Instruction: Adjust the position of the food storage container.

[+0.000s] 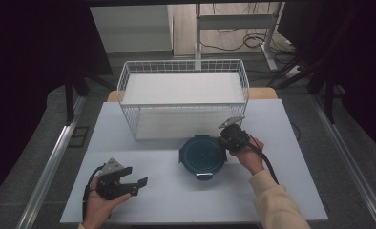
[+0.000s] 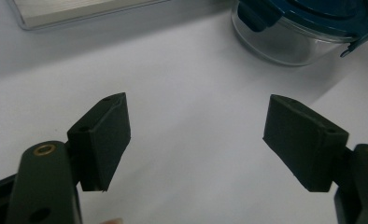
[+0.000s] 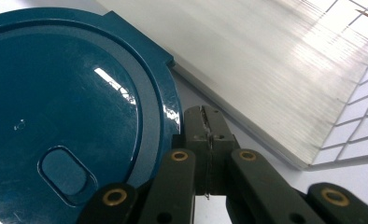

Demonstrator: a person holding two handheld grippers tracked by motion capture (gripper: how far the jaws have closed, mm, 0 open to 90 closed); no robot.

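High view is showing your left gripper [image 1: 137,183] hovering spread and empty, while the lidded glass container [image 1: 202,155] is sitting mid-table before the wire basket [image 1: 183,98]. Your right gripper [image 1: 228,135] is pressing its jaws together at the lid's [image 3: 60,107] rim; it looks like it is gripping nothing, so pushing there is risking sliding the container into the basket.

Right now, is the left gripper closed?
No, the left gripper has its jaws standing wide apart over bare table.
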